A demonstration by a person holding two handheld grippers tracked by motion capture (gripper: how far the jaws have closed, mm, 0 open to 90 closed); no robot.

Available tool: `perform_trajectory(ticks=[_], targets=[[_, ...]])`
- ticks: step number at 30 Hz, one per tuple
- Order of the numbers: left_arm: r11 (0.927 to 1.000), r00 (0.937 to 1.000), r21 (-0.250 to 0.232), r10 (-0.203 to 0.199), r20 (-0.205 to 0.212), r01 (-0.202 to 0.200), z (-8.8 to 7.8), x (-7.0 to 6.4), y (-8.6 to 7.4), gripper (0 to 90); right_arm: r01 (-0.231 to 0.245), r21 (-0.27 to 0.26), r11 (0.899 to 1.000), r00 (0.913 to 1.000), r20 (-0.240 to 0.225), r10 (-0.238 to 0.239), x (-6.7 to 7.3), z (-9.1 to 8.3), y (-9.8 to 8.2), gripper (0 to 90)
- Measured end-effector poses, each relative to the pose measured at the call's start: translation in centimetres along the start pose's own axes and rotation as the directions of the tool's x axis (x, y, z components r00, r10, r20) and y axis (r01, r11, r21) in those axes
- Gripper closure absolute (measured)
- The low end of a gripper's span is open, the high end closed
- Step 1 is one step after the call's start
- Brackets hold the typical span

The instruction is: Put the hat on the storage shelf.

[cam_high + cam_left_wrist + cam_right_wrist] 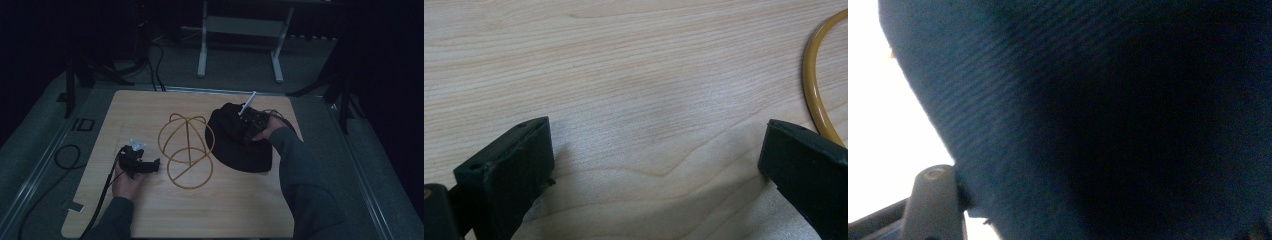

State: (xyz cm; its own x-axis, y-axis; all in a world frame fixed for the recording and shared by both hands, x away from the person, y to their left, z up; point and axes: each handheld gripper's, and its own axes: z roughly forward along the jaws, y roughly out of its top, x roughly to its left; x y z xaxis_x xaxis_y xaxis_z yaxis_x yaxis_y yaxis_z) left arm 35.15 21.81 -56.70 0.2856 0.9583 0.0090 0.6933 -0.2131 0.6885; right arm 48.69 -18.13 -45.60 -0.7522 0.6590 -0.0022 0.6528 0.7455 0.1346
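Dark cap (239, 140) lies on the right part of the wooden table (150, 215), its left edge touching or overlapping the yellow wire hat frame (186, 150) at table centre. Right gripper (248, 131) is over the cap's crown, hand behind it. In the right gripper view dark ribbed fabric (1098, 125) sits right against the one jaw that shows; can't tell whether the pads press on it. Left gripper (150, 166) rests low on the table left of the frame, jaws apart, bare wood between them, frame's base ring (816, 95) just beside one jaw.
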Motion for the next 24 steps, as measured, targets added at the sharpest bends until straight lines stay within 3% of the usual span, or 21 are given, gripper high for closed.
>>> perform_trajectory(ticks=[2,5,6,7,8,9,15,18,24], targets=[[1.0,1.0,0.0,0.0,0.0,0.0,0.0,0.0,0.0,1.5,-0.007,0.007,1.0,1.0,0.001,0.007,0.0,0.1,0.1,32.3],[1.0,1.0,0.0,0.0,0.0,0.0,0.0,0.0,0.0,1.5,-0.037,0.019,0.999,0.9993,-0.011,0.037,-0.3,0.2,0.4,43.4],[1.0,1.0,0.0,-0.001,0.0,0.001,0.0,0.0,0.0,1.5,-0.051,0.028,0.998,0.9985,-0.019,0.051,-0.5,0.3,0.5,51.5],[1.0,1.0,0.0,0.0,0.0,0.0,0.0,0.0,0.0,1.5,-0.051,0.028,0.998,0.9985,-0.019,0.051,-0.5,0.3,0.5,51.5],[1.0,1.0,-0.001,-0.002,0.001,0.002,0.0,0.0,0.0,1.5,-0.048,0.039,0.998,0.9985,-0.023,0.049,-0.7,0.3,0.5,59.4],[1.0,1.0,-0.001,-0.002,0.001,0.002,0.0,0.0,0.0,1.5,-0.048,0.039,0.998,0.9985,-0.023,0.049,-0.7,0.3,0.5,59.4],[1.0,1.0,-0.001,-0.002,0.001,0.002,0.0,0.0,0.0,1.5,-0.015,0.076,0.997,0.9991,-0.039,0.018,-0.6,0.1,0.8,78.9],[1.0,1.0,-0.001,-0.002,0.001,0.002,0.0,0.0,0.0,1.5,0.001,0.092,0.996,0.9993,-0.036,0.002,-0.4,0.0,1.0,84.6],[1.0,1.0,-0.001,-0.002,0.001,0.002,0.0,0.0,0.0,1.5,0.011,0.081,0.997,0.9994,-0.033,-0.008,-0.3,-0.1,1.1,86.5]])
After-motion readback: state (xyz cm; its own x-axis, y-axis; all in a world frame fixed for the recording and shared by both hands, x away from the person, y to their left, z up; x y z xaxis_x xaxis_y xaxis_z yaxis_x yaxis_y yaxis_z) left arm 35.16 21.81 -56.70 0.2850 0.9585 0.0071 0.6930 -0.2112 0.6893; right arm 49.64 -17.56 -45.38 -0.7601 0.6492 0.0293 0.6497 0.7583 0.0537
